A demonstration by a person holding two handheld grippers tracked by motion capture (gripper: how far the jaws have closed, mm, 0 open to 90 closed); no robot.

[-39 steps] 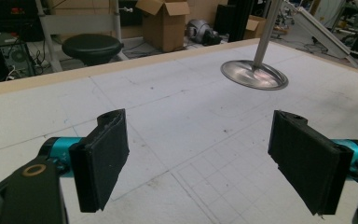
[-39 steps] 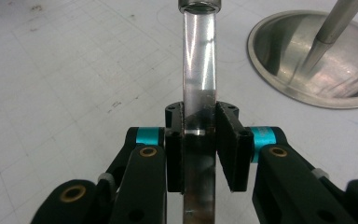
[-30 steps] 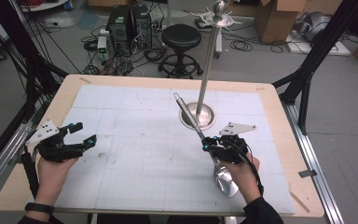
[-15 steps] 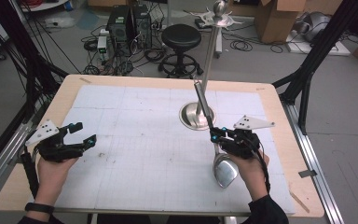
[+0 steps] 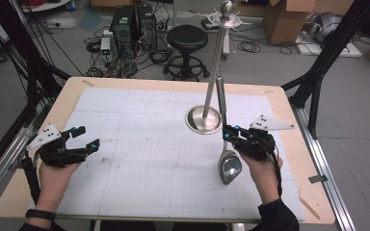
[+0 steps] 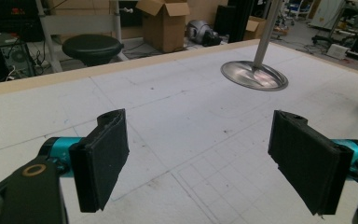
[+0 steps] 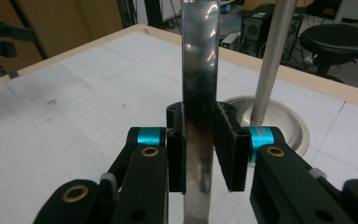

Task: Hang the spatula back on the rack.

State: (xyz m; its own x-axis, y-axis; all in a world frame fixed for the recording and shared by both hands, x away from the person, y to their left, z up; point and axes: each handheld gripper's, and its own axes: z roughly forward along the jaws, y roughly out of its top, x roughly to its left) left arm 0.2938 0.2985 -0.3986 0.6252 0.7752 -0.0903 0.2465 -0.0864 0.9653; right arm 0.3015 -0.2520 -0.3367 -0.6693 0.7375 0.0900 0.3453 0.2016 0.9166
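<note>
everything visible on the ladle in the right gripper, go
The ladle looks like polished metal: a rounded bowl at the near end and a long flat handle that reflects the room. The right gripper is shut on the handle just above the bowl, one black jaw on each flat side. The handle rises up and away, crossing close by the pole of the metal stand; whether they touch is unclear. The bowl hangs low over the white table mat.

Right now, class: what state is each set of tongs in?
Left tongs: open, holding nothing.
Right tongs: shut on the metal ladle.

table [image 5: 289, 202]: wood rim | white grid mat [image 5: 144, 144] | stand base [image 5: 203, 120]
</note>
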